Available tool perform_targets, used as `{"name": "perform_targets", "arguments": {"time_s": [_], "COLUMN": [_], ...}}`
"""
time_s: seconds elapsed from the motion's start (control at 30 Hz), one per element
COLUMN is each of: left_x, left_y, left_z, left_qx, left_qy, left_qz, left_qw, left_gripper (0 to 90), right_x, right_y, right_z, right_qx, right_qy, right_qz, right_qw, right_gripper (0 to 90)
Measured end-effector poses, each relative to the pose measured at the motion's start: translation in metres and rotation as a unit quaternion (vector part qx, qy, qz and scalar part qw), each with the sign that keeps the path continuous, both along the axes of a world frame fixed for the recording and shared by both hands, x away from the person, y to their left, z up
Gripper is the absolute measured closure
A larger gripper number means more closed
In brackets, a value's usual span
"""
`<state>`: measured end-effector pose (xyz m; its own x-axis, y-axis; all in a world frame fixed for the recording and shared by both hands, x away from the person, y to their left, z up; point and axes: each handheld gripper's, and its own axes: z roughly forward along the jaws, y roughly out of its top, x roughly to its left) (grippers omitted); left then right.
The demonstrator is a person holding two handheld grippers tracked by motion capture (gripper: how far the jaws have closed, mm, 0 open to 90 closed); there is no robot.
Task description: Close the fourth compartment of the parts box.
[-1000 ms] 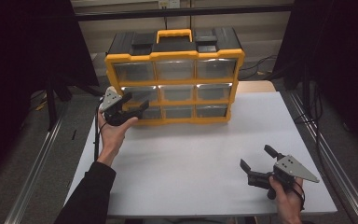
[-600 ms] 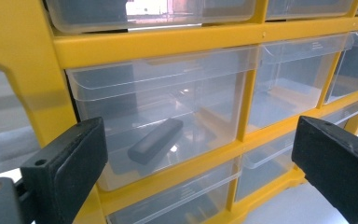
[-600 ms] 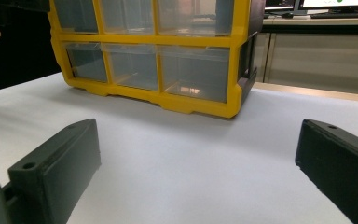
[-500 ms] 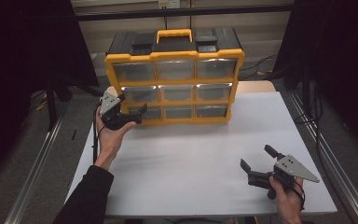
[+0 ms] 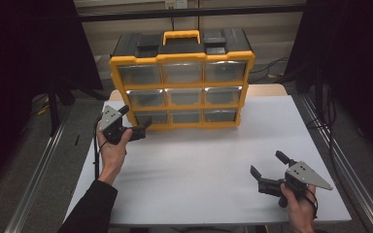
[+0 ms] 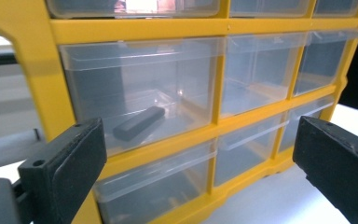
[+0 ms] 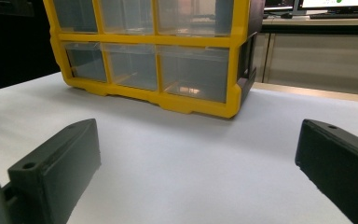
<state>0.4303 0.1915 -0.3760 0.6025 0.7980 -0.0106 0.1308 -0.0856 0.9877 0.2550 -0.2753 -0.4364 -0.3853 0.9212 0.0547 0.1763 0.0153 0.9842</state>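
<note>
Drawers fill the front of a yellow organiser (image 5: pixel 182 80) standing upright at the far edge of the white surface (image 5: pixel 209 170), nine clear ones in three rows, its black top and carry handle facing up. From above, the left gripper (image 5: pixel 137 127) is held just off the cabinet's lower left corner, level with the middle and bottom rows; its fingers have just been opening and now stand wide with nothing between them. The right gripper (image 5: pixel 267 167) rests near the front right corner of the surface, well apart from the cabinet, fingers also spread and empty; it looks parked, out of the way of the working hand.

Along the left gripper's own camera, the two black fingers (image 6: pixel 65 161) frame the left drawer of the middle row (image 6: pixel 144 91), which lies closed in its slot. A small dark bar (image 6: pixel 138 122) lies on that drawer's floor, seen through the clear front. I judge the wide spread is meant to straddle the drawer's front lip so it can be pulled out.

The right gripper's camera looks low across the bare surface toward the cabinet's right end; its fingers (image 7: pixel 58 170) stand far apart, holding nothing.
</note>
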Motion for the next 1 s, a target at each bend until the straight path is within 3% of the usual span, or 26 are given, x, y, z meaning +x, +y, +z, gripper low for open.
{"name": "perform_targets", "arguments": {"time_s": [0.3,0.4,0.57,0.63,1.0], "left_x": [-0.012,-0.015,-0.020,-0.023,-0.040], "left_y": [0.006,0.007,0.007,0.008,0.012], "left_z": [-0.009,-0.009,-0.009,-0.010,-0.011], "left_qx": [0.003,-0.001,-0.008,0.003,-0.001], "left_qy": [0.009,0.007,0.007,0.004,-0.007], "left_qz": [-0.002,0.006,-0.003,-0.004,0.008], "left_qw": [0.9999,1.0000,0.9999,1.0000,0.9999], "left_gripper": [2.8,2.8,2.8,2.8,2.8], "right_x": [0.000,0.000,0.000,0.000,-0.001], "right_y": [0.000,0.000,0.000,0.000,0.000], "right_z": [0.000,0.000,0.000,0.000,0.000], "right_qx": [0.000,-0.001,-0.001,0.000,-0.001], "right_qy": [0.000,0.000,-0.001,-0.001,-0.001], "right_qz": [-0.001,-0.001,-0.001,-0.001,-0.002], "right_qw": [1.0000,1.0000,1.0000,1.0000,1.0000], "right_gripper": [0.0,0.0,0.0,0.0,0.0]}}
